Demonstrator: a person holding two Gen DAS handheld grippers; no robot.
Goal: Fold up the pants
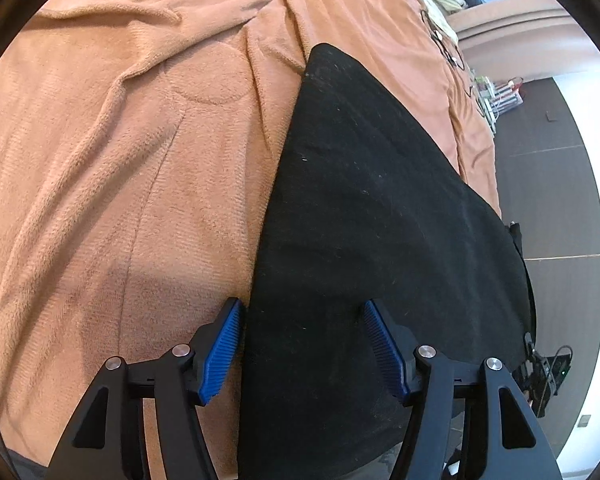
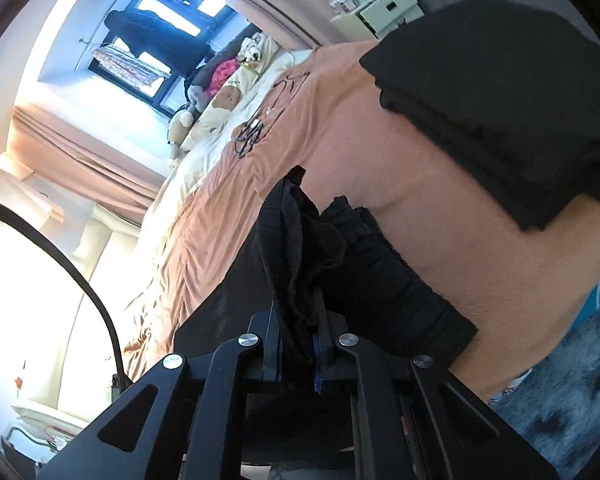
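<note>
Fingers first: my left gripper [image 1: 304, 350] is spread about half wide, blue pads [image 1: 220, 354] clear of each other. Left pad sits right at the edge of the black pants [image 1: 364, 216], over the orange blanket [image 1: 112, 152]; right pad is over the black fabric. Tips look down on or just at the cloth, can't tell if they press. Nothing pinched

My right gripper [image 2: 300, 344] is pressed together on a bunched fold of the pants [image 2: 300, 248], ribbed waistband side by the look of it. Cloth rises up out of the fingers and hangs off toward the bed, so that part is lifted clear of the blanket [image 2: 380, 152]

Where the pants lie: left wrist view shows a flat, smooth black panel on the blanket, long straight edge running from my left pad up and away, far end rounded. Right side of it reaches the bed's edge, some hanging over toward the dark floor [image 1: 556, 200]

Room: wide stretch of bare blanket left of the pants, only wrinkles there. Right wrist view has a stack of folded black garments [image 2: 500, 108] further along the bed, apart from my bunch, blanket showing between. Tangled cable [image 2: 256, 132] and pillows with soft toys [image 2: 220, 100] at the far end, well apart. Blue rug [image 2: 560, 400] below the bed's edge
</note>
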